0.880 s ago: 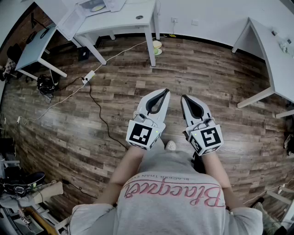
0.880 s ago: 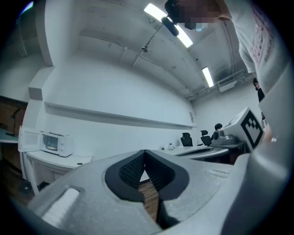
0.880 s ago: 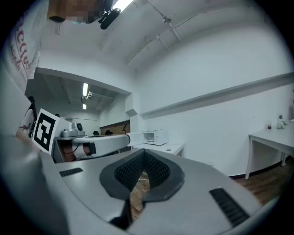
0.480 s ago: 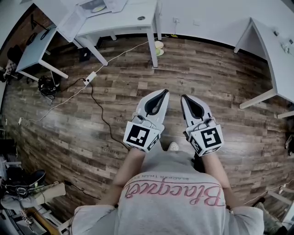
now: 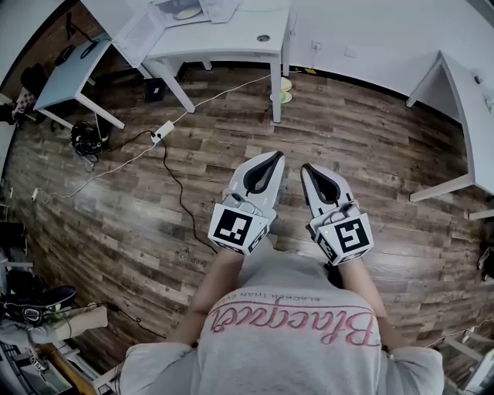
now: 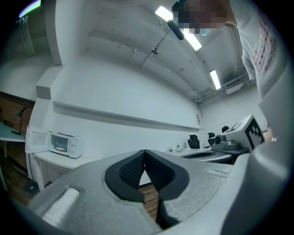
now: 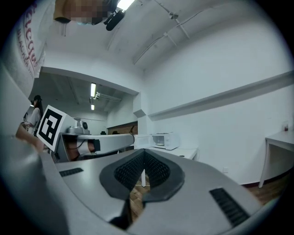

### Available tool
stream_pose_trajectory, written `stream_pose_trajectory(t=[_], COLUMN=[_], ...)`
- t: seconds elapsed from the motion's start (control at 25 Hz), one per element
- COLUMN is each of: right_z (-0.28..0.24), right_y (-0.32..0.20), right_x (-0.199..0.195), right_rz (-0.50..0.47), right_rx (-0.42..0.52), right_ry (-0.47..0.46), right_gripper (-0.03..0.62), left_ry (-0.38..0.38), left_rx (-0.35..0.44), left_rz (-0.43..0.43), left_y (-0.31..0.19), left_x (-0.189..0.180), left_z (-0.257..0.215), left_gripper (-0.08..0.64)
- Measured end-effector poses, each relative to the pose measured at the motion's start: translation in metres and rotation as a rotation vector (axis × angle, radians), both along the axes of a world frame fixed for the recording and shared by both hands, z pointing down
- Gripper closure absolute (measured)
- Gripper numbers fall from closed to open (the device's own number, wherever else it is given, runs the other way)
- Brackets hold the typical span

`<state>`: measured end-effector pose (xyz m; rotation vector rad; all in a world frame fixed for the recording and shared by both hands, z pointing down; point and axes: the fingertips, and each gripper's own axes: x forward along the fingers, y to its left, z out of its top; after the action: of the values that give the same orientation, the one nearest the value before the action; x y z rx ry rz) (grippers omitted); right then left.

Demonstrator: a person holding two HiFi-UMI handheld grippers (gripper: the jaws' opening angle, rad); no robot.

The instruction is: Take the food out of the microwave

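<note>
The white microwave point(image 5: 185, 9) stands on a white table point(image 5: 247, 35) at the far end of the room, its door point(image 5: 143, 35) swung open to the left. A plate of food point(image 5: 185, 13) shows inside it. In the left gripper view the microwave point(image 6: 64, 143) is small and far off at the left; in the right gripper view the microwave point(image 7: 163, 140) sits just above the jaws. My left gripper point(image 5: 272, 156) and right gripper point(image 5: 306, 167) are held side by side in front of the person's body, level, both shut and empty, well short of the table.
A power strip point(image 5: 162, 131) and cables trail over the wooden floor to the left. A grey-blue table point(image 5: 69, 69) stands far left, another white table point(image 5: 463, 116) at the right. Small dishes point(image 5: 284, 89) lie by the microwave table's leg. Shoes and clutter point(image 5: 38, 301) fill the lower left.
The microwave table and the floor around it have slid down and right in the head view, so the table now sits closer. Both grippers keep the same pose, shut.
</note>
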<state>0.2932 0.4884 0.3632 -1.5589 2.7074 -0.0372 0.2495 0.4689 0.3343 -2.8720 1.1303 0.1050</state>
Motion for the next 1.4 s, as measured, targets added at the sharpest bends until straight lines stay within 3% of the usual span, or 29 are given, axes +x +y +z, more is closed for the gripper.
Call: stream_pose_trajectory(t=[0.16, 0.68, 1.4], right_z=[0.013, 0.016, 0.013], right_y=[-0.023, -0.101, -0.161], right_x=[-0.023, -0.133, -0.225], right_rz=[-0.018, -0.138, -0.228], right_rx=[-0.046, -0.049, -0.038], right_ry=[0.022, 0.094, 0.102], right_gripper=[0.583, 0.583, 0.583], left_ry=[0.007, 0.031, -0.045], left_rx=[0.004, 0.021, -0.036], left_rz=[-0.045, -0.135, -0.231], left_y=[-0.028, -0.101, -0.158], left_x=[-0.027, -0.129, -0.217], left_z=[-0.002, -0.001, 0.018], left_gripper=[0.554, 0.554, 0.554])
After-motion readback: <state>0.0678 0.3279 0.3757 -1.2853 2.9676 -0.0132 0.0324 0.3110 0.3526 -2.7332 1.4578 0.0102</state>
